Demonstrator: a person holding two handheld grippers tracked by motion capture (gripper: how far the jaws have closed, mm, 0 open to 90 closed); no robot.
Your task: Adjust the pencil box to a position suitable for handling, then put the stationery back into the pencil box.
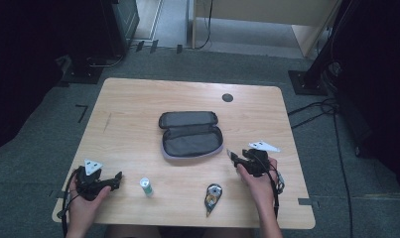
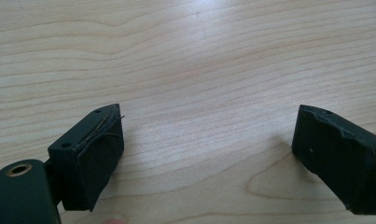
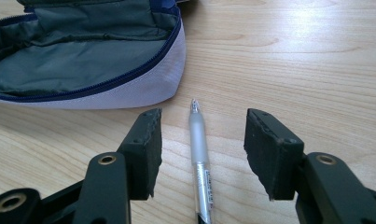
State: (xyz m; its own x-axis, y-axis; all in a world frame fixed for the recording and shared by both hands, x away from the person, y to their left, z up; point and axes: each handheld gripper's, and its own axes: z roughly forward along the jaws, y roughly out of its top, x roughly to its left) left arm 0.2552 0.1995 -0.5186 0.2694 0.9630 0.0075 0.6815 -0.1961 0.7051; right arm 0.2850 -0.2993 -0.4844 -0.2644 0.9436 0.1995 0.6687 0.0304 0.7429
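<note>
Wooden table (image 1: 138, 106), open grey pencil case (image 1: 191, 135) lying mid-table, lid flapped back, grey lining showing in the right gripper view. Step in hand looks like picking up the pen (image 3: 199, 154): it lies flat on the wood between the right gripper's (image 3: 202, 151) jaws, tip pointing toward the case, just beside its near edge. Those jaws stand apart on either side of the barrel, pads not touching it, so no grip yet. Right gripper (image 1: 247, 159) sits right of the case in the high view. Left gripper (image 1: 105, 183) rests near the front left corner, jaws wide apart over bare wood, nothing between them. White-green small tube (image 1: 146, 187) and correction tape dispenser (image 1: 213, 196) lie along the front edge, well apart from both grippers. Next move probably: close the right jaws squarely on the pen barrel, lift, carry it over the case's open compartment. Risk: the round barrel could roll or pivot if pinched off-centre.
</note>
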